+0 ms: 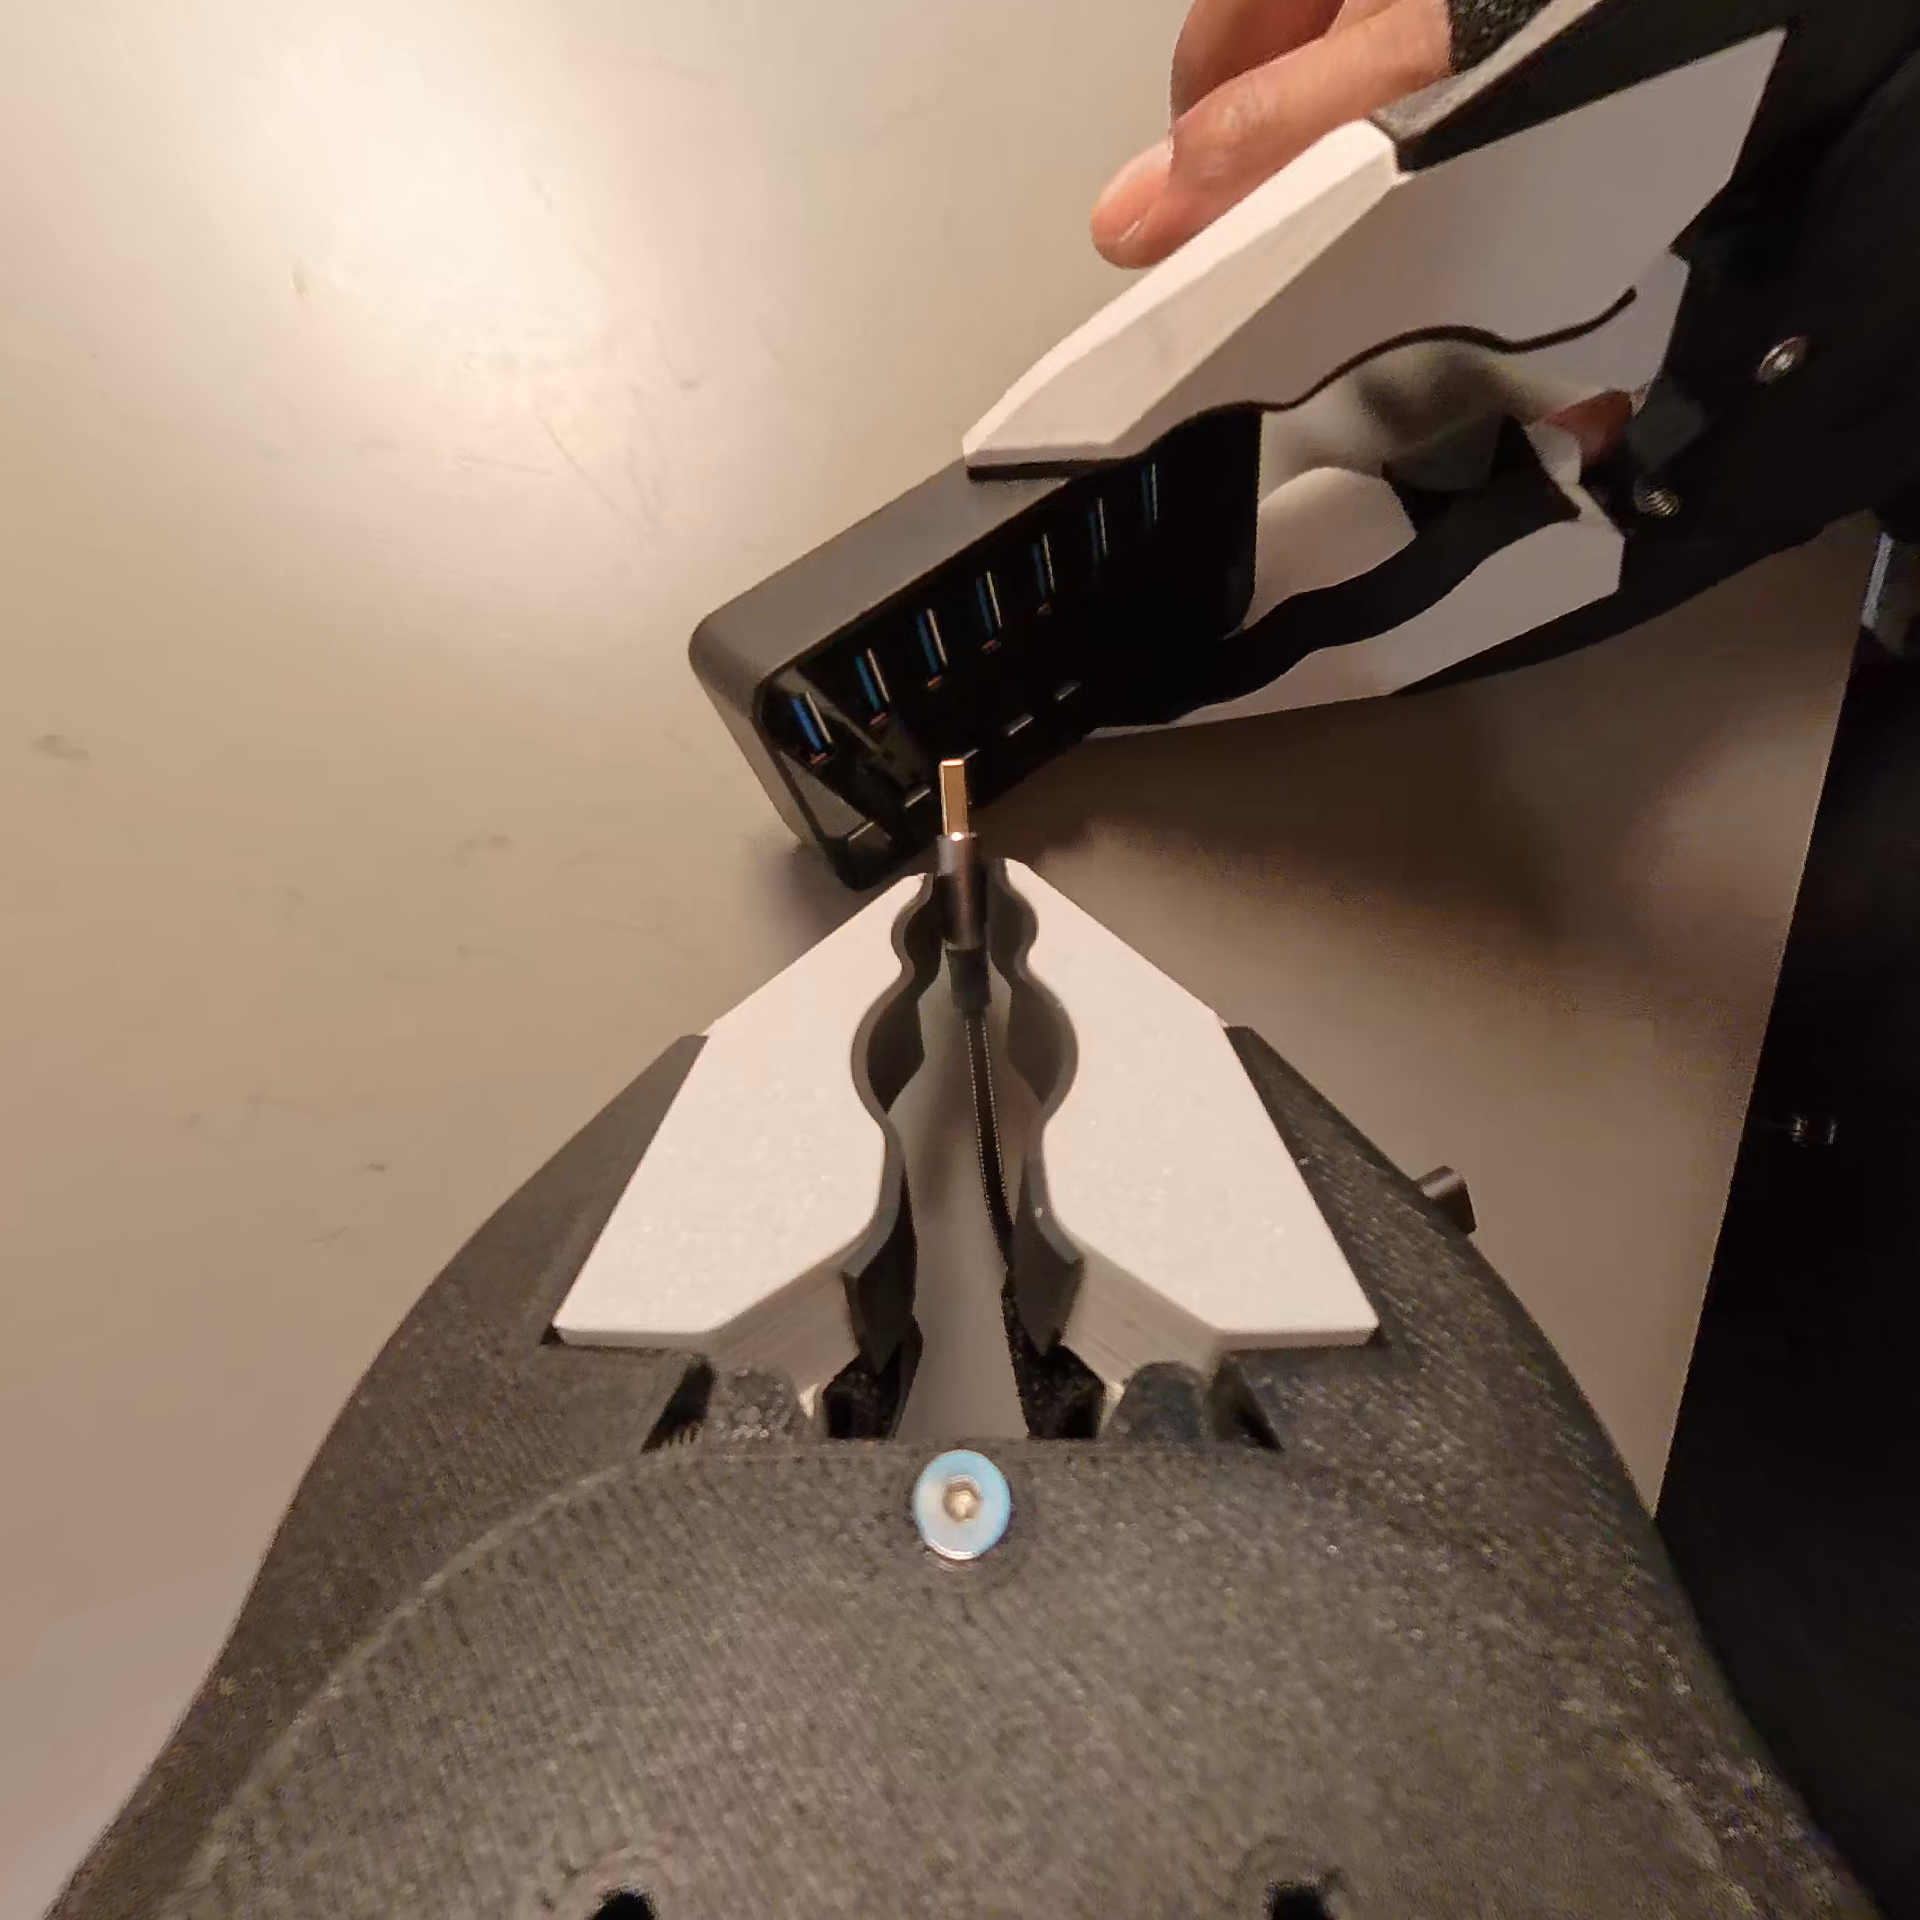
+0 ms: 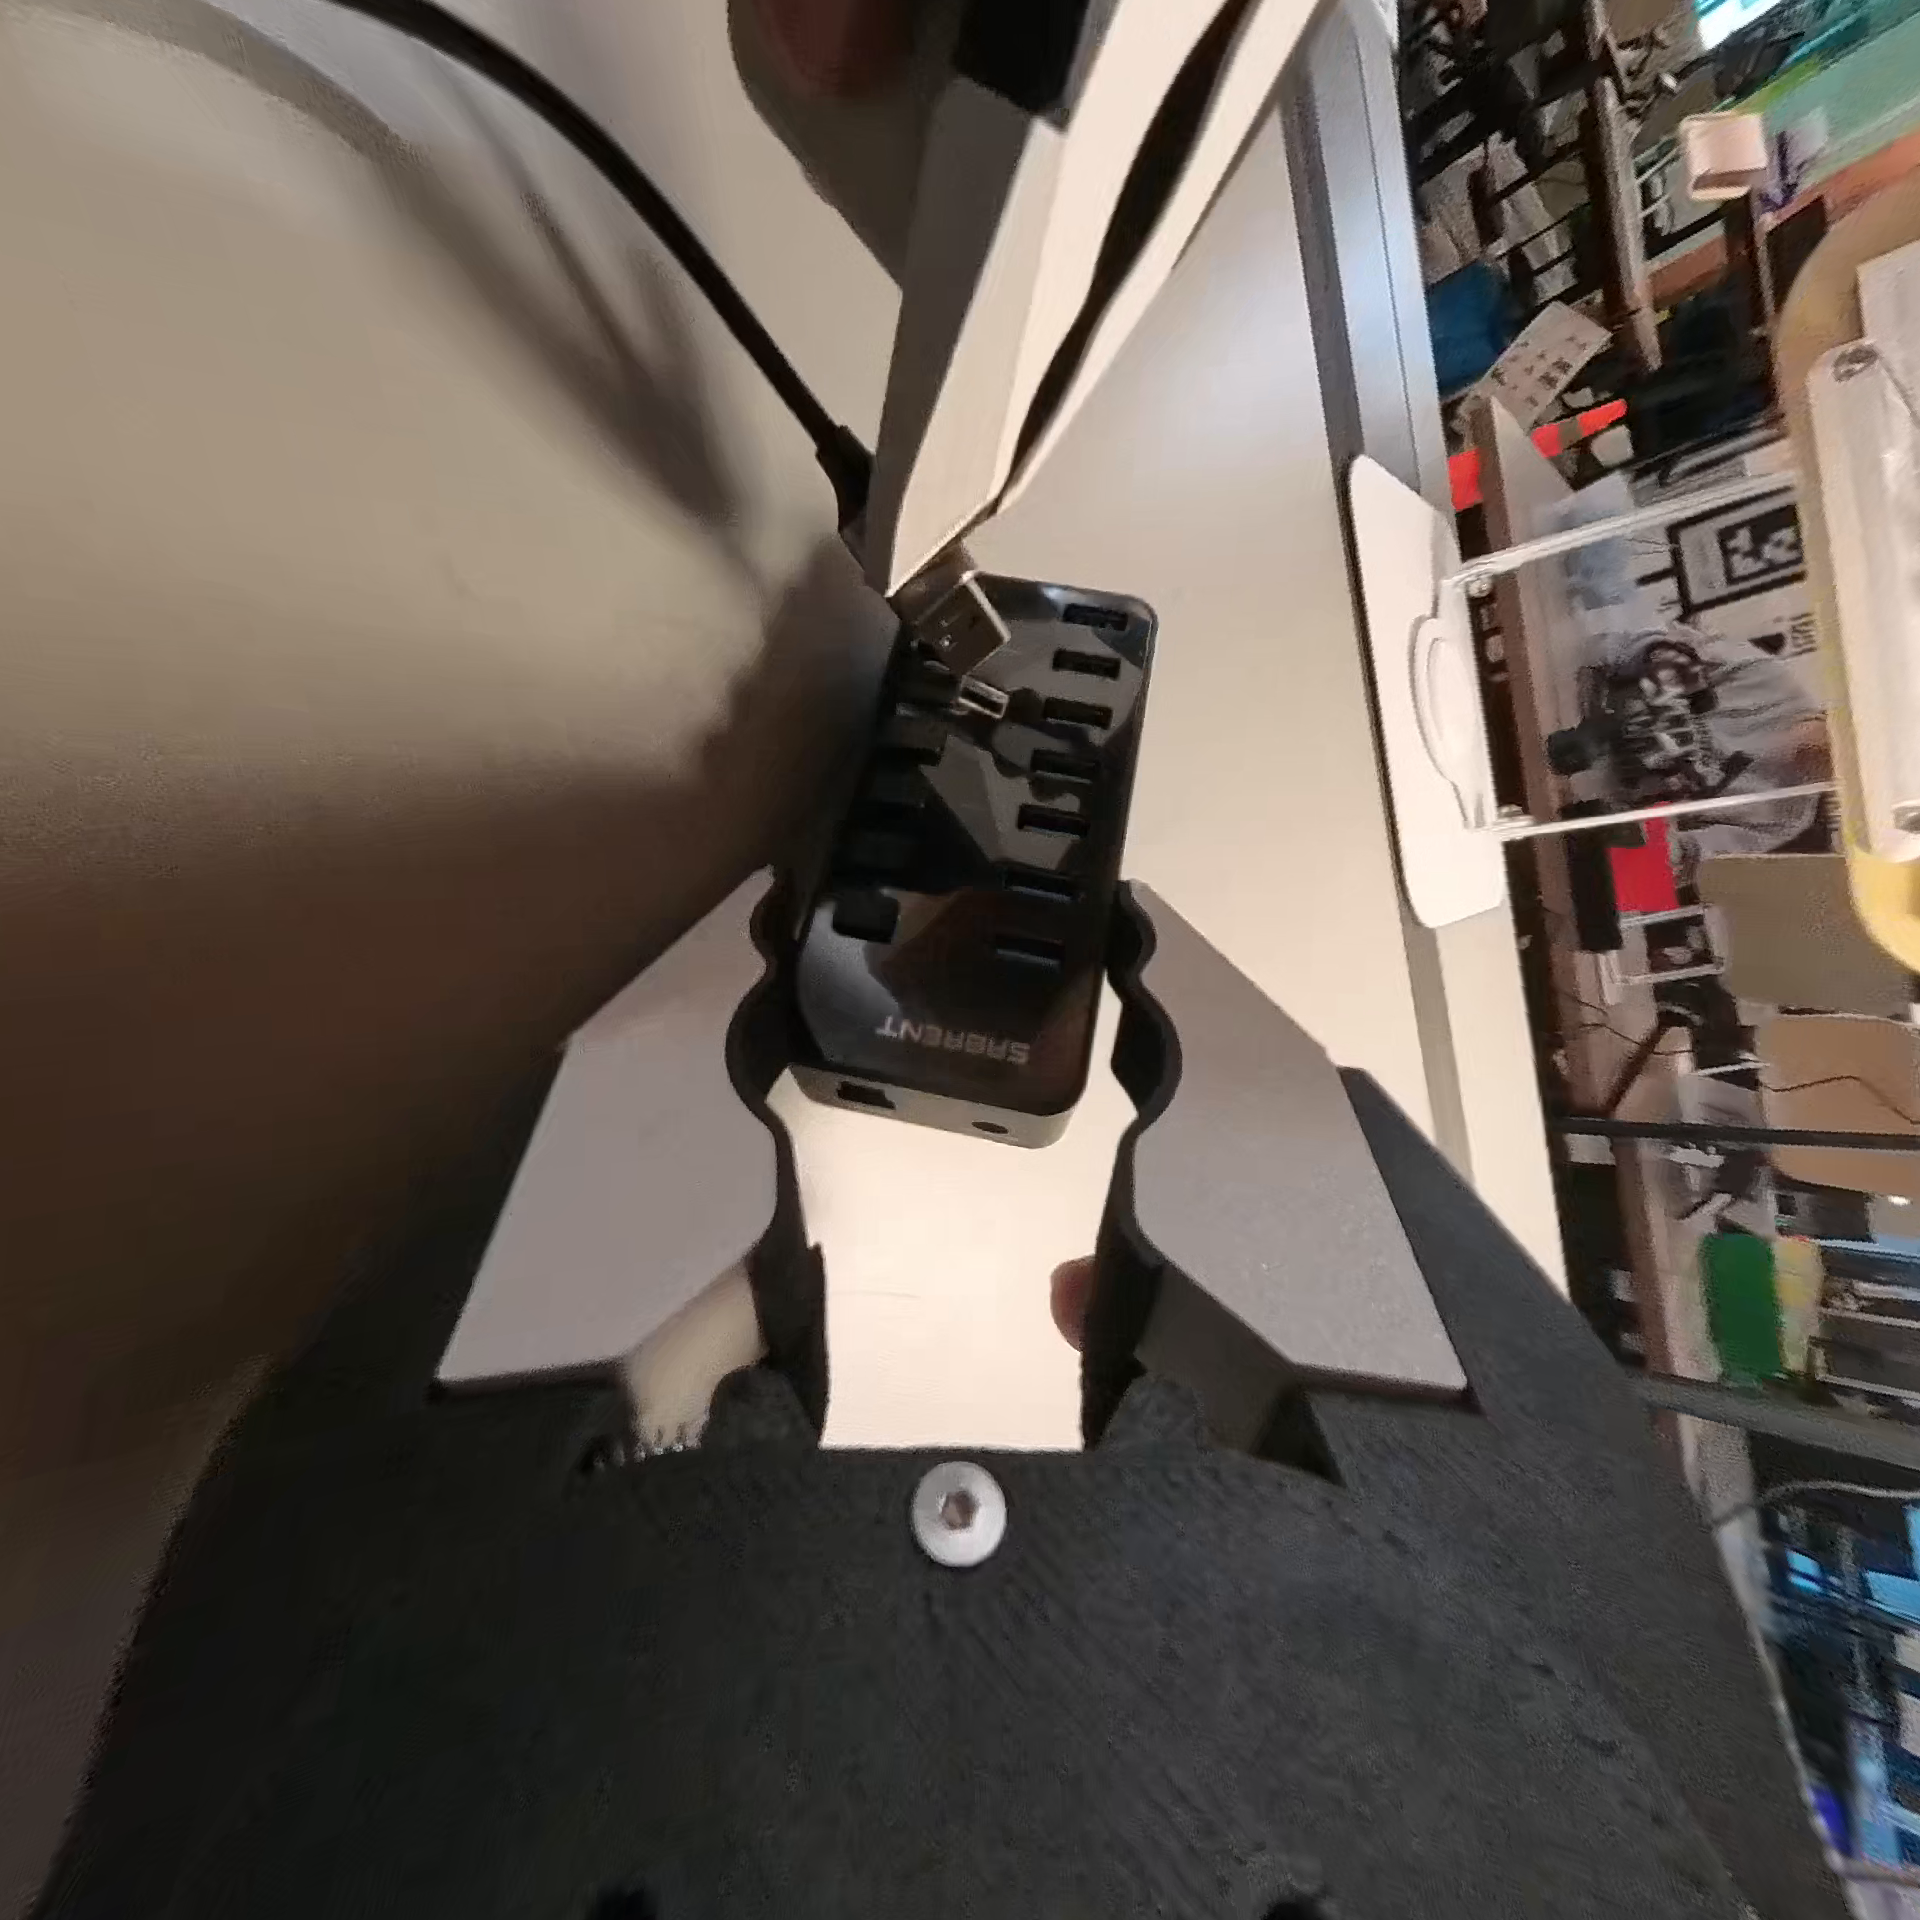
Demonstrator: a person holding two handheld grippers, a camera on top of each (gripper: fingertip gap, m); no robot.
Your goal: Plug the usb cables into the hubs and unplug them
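Note:
My left gripper point(image 1: 961, 883) is shut on a dark USB plug point(image 1: 956, 868) with a gold metal tip point(image 1: 953, 795). Its braided cable point(image 1: 982, 1122) runs back between the fingers. The tip sits just in front of the black hub point(image 1: 935, 665), near the ports at its near end, apart from them. The hub has a row of blue ports and is tilted on the table. My right gripper point(image 2: 951, 914) is shut on the hub point(image 2: 977, 831) at its far end. In the right wrist view the plug point(image 2: 956, 618) hovers at the hub's far end.
The beige table point(image 1: 364, 520) stretches left. A person's fingers point(image 1: 1195, 177) rest on the right gripper. A black cable point(image 2: 665, 239) trails over the table. Clear acrylic stands point(image 2: 1621, 686) and cluttered shelves lie beyond the table's edge. The left gripper's tips are roughly 6 cm from the right gripper's.

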